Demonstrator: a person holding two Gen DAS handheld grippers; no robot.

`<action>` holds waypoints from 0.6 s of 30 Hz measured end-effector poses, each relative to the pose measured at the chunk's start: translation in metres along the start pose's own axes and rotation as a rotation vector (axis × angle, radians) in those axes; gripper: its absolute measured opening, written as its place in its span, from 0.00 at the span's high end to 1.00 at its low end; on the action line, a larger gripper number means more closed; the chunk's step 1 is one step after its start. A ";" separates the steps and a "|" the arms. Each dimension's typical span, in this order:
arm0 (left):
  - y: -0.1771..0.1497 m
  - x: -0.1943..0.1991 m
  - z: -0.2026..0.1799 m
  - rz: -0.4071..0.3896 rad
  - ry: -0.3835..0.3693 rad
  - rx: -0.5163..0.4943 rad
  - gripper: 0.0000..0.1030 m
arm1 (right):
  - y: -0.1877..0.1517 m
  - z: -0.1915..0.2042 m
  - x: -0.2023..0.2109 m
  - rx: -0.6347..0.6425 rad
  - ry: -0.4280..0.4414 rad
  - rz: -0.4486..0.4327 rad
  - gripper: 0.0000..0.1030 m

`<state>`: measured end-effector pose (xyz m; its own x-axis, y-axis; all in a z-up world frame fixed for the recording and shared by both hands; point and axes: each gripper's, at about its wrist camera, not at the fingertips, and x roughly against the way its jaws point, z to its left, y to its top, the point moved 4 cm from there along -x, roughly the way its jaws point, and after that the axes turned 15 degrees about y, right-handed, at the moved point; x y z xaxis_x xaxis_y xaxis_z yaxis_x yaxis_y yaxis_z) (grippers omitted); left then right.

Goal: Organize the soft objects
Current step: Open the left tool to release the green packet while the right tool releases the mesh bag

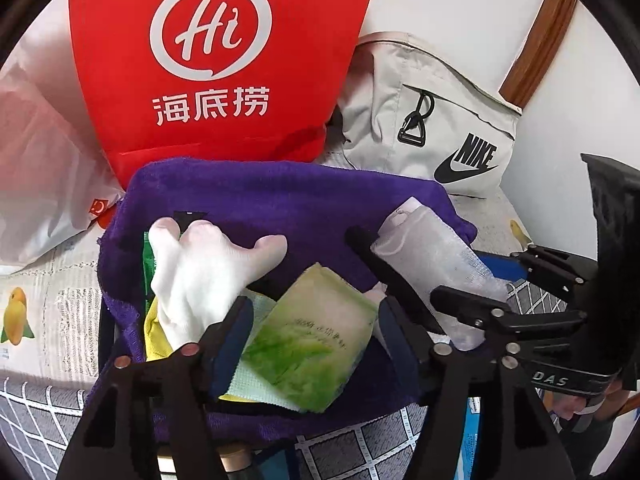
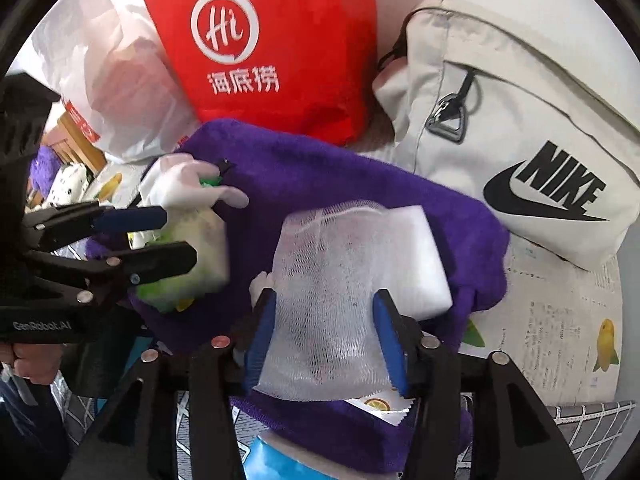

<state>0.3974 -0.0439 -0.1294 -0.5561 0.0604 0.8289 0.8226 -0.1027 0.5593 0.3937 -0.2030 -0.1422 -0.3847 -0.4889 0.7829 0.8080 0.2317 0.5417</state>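
A purple towel [image 1: 280, 200] [image 2: 320, 168] lines a container, and the soft things lie on it. My left gripper [image 1: 310, 320] [image 2: 180, 236] is open, with a green tissue pack [image 1: 316, 340] [image 2: 200, 240] lying between its fingers. A white glove [image 1: 200, 280] [image 2: 188, 188] and a yellow cloth [image 1: 154, 328] lie just left of the pack. My right gripper [image 2: 326, 340] [image 1: 460, 280] is open around a white sponge in a mesh pouch [image 2: 340, 280] [image 1: 432, 256], which rests on the towel between the blue pads [image 2: 260, 336].
Behind the towel stand a red paper bag [image 1: 216, 60] [image 2: 272, 40], a beige Nike bag [image 1: 440, 120] [image 2: 520, 140] and a white plastic bag [image 1: 36, 160] [image 2: 112, 80]. A blue packet [image 2: 276, 460] lies below the towel's near edge. A fruit-print cover [image 2: 560, 320] lies to the right.
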 end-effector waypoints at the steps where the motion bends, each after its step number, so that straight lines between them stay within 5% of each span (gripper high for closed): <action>1: 0.000 0.001 0.000 0.000 0.004 0.005 0.33 | 0.000 0.000 0.002 -0.001 0.005 -0.007 0.48; 8: 0.002 0.019 0.010 -0.013 0.033 0.040 0.28 | 0.002 0.006 0.016 0.012 -0.028 -0.027 0.47; 12: 0.004 0.035 0.025 -0.040 0.094 0.067 0.26 | 0.000 0.013 0.026 0.006 -0.044 -0.048 0.28; 18: -0.001 0.060 0.039 -0.066 0.133 0.093 0.23 | -0.009 0.021 0.045 -0.054 -0.023 -0.086 0.25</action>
<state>0.3679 -0.0017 -0.0795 -0.6147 -0.0688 0.7858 0.7880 -0.0100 0.6155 0.3596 -0.2099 -0.1054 -0.4631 -0.4855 0.7415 0.7944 0.1435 0.5902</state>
